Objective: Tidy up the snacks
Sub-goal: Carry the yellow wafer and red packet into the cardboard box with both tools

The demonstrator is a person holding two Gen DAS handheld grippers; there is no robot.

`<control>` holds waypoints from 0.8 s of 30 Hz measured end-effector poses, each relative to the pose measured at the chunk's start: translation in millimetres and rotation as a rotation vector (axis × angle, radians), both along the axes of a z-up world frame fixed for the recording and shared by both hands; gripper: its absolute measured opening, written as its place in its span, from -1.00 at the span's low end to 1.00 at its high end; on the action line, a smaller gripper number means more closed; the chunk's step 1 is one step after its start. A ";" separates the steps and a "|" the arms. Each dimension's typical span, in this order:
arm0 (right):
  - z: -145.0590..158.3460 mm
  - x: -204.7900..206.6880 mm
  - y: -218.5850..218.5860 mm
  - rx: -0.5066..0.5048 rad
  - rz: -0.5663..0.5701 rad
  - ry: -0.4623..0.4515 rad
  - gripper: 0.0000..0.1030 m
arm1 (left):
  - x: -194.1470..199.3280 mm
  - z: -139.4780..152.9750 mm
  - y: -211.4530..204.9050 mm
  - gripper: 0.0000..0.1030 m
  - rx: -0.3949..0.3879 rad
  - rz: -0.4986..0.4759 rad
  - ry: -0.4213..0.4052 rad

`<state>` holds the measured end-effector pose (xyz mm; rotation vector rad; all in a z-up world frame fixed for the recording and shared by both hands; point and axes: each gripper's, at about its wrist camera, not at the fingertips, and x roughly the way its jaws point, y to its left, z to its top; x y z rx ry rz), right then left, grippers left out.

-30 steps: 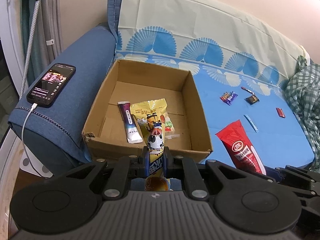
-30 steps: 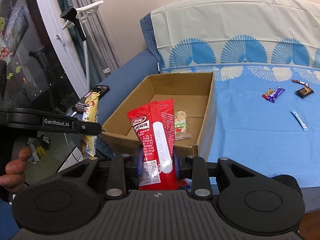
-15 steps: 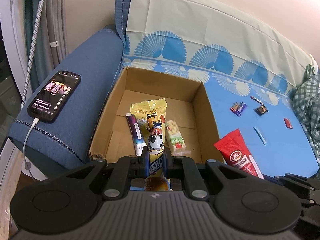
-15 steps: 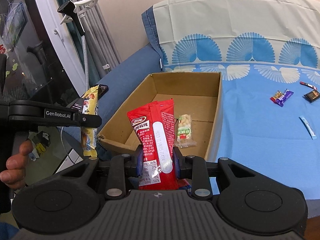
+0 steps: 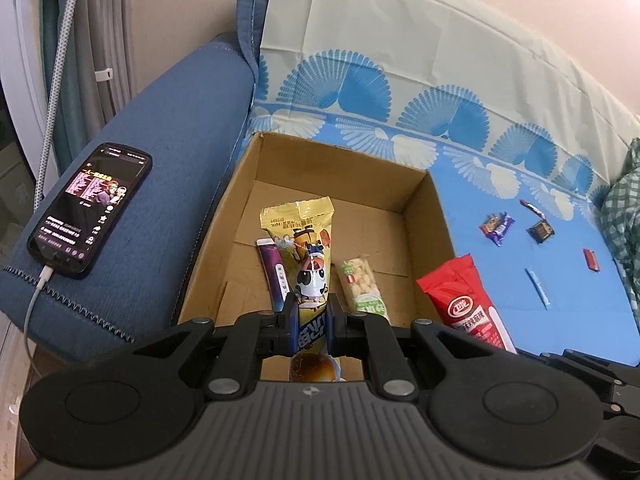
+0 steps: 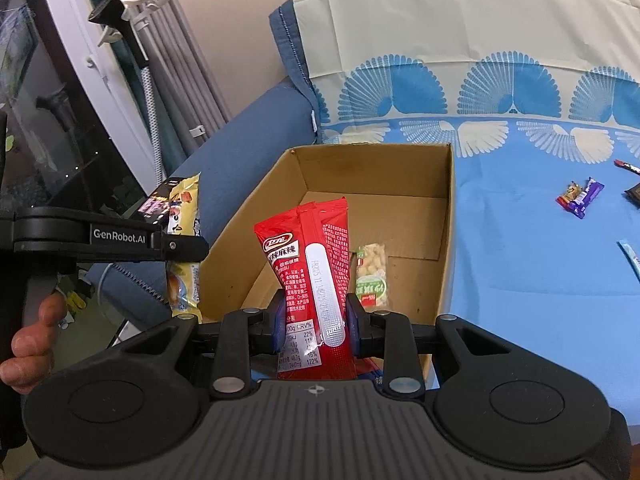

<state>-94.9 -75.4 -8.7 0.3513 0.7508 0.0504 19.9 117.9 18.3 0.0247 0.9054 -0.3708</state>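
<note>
My left gripper (image 5: 313, 314) is shut on a yellow snack pack (image 5: 306, 248) with a cow picture, held upright over the near edge of the open cardboard box (image 5: 432, 216). Inside the box lie a purple stick pack (image 5: 274, 272) and a green peanut bar (image 5: 360, 286). My right gripper (image 6: 316, 318) is shut on a red snack pack (image 6: 312, 264), held above the near edge of the box (image 6: 448, 208). The red pack (image 5: 466, 304) also shows in the left wrist view, and the yellow pack (image 6: 184, 248) in the right wrist view.
A phone (image 5: 90, 208) on a charging cable lies on the blue sofa arm (image 5: 176, 136). Several small wrapped snacks lie on the blue sheet to the right: a purple one (image 5: 498, 228), a dark one (image 5: 540, 232), a red one (image 5: 591, 260), a blue stick (image 5: 536, 288). Checked cloth (image 5: 624, 216) at far right.
Both grippers have moved forward toward the box with their packs still held. The box now looks larger and nearer in both views.
</note>
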 end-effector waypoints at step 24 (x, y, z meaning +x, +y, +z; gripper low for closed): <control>-60.5 93.0 -17.7 0.029 -0.047 0.105 -0.40 | 95.8 -70.7 -40.4 -0.73 0.112 -0.019 0.140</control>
